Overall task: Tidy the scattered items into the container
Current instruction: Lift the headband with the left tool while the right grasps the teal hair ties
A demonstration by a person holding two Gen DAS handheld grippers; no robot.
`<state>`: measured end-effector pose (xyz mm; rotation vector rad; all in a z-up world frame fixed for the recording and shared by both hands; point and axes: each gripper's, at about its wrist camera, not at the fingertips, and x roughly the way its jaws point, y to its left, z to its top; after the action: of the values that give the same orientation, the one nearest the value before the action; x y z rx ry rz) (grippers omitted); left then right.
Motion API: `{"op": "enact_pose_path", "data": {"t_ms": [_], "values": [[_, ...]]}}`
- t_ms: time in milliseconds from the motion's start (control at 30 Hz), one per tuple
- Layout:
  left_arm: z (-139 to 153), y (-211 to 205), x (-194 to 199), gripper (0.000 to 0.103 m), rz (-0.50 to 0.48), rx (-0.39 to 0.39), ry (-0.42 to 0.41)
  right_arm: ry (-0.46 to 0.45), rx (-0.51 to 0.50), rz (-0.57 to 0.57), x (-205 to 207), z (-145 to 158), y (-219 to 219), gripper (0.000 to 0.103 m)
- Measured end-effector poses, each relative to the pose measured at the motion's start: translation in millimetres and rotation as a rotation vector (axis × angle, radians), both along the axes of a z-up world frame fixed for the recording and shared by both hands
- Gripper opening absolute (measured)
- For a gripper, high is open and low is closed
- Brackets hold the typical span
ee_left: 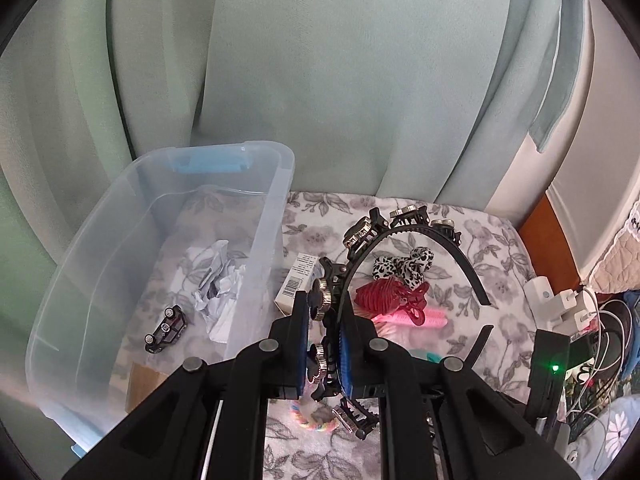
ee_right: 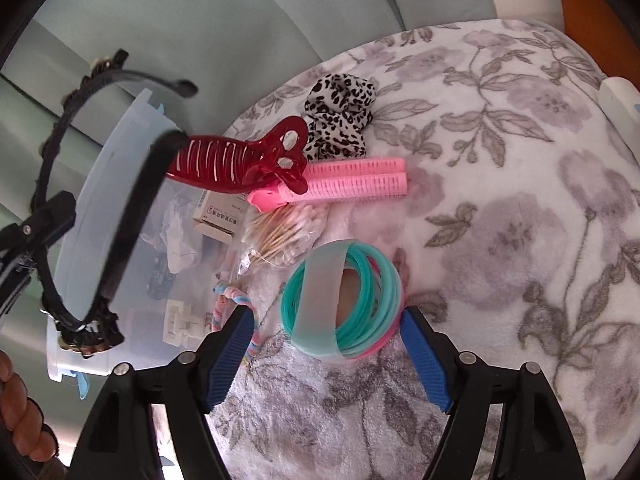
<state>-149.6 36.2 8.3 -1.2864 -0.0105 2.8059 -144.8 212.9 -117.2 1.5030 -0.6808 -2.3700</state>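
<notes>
We held the black headband (ee_left: 404, 236) in the left gripper (ee_left: 326, 344), whose jaws were clamped together on one side of the band, so that it hung in the air above the bed (ee_left: 480, 240), just beside the clear container (ee_left: 276, 208). The container stood at the left edge of the bed, near the curtain, and already had a toy car (ee_left: 166, 330) and crumpled paper (ee_left: 218, 280) in it. The headband was gripped only at one thin place, and its decorated clips stuck out on several sides; we judged that it could swing or slip from the pads, or that its free end could catch on the container wall when we carried it over. The right gripper (ee_right: 326, 344) stood with its jaws wide apart on both sides of the stack of teal and pink bangles (ee_right: 352, 304), not pressing them. These rings were round and loosely bound by a pale strip, so when the jaws closed, some rings could slide out or the stack could roll on the soft cover. The rainbow hair tie (ee_right: 236, 300) lay touching the left finger of this gripper and could be caught by mistake. The red claw clip (ee_right: 240, 164), the pink roller (ee_right: 352, 180) and the leopard scrunchie (ee_right: 340, 116) lay further toward the head edge of the bed, untouched.
</notes>
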Motion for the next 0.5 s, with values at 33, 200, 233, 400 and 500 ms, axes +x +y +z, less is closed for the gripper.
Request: {"op": "enact_pose_path", "data": {"t_ms": [33,200,233,400,500], "values": [[0.7,-2.2,-0.8,0.013,0.007,0.000,0.001,0.002,0.032,0.001,-1.2,-0.6,-4.1,0.082],[3.8,-11.6,-3.9,0.013,0.034,0.006,0.007,-0.013,0.120,-0.008,-6.0,-7.4,-15.7,0.082],[3.9,-13.0,-4.1,0.013,0.037,0.006,0.007,-0.009,0.140,-0.008,-6.1,-7.1,-18.3,0.082],[3.9,-15.2,-3.0,0.013,0.039,0.007,0.001,-0.005,0.244,0.003,-7.0,-7.2,-33.5,0.079],[4.9,-17.3,-1.4,0.013,0.042,0.024,-0.004,-0.011,0.279,0.004,-5.8,-6.9,-37.4,0.075]]}}
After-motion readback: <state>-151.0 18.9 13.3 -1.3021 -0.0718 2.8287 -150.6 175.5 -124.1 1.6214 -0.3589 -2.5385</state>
